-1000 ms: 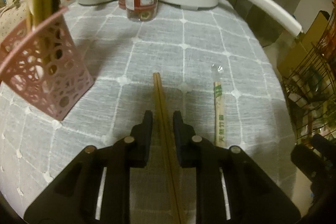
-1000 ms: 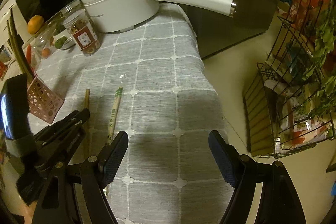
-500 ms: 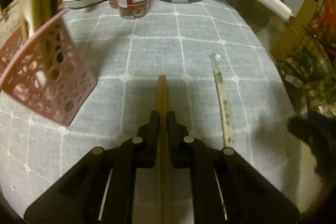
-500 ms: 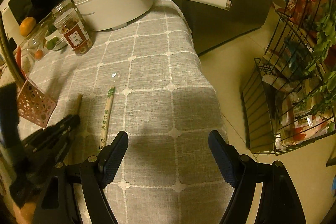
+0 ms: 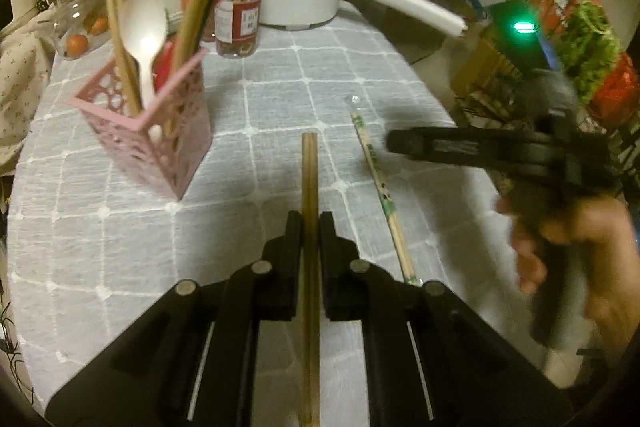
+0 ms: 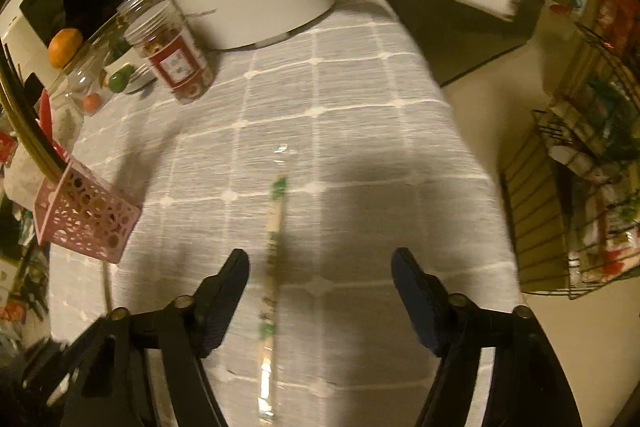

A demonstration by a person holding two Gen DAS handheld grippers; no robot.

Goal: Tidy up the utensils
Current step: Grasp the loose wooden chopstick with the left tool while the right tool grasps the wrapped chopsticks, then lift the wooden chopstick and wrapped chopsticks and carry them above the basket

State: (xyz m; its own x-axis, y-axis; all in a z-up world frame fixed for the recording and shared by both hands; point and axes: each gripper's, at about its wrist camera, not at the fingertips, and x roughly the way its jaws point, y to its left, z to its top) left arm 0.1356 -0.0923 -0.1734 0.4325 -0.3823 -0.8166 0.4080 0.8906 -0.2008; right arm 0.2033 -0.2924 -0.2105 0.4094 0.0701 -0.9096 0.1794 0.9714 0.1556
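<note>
- The left gripper has its two fingers squeezed tight on the brown chopsticks. The sticks poke out past the tips toward 12 o'clock.
- The right gripper has its fingers apart, and they have just been closing a little. The wrapped chopsticks lie between them on the cloth, close to the left finger. Nothing pinches them yet.
- The pink holder stands at about 10 o'clock from the left fingers. A white spoon and other long sticks already fill it.
- I think the brown sticks could slip, because only a small part is pinched.
- I think their tips could bump the pink rim or the spoon and knock the light holder over.
- I think the right fingers could push the wrapped pair sideways, since it sits off to one side.
- The two grippers are near each other and might bump.
</note>
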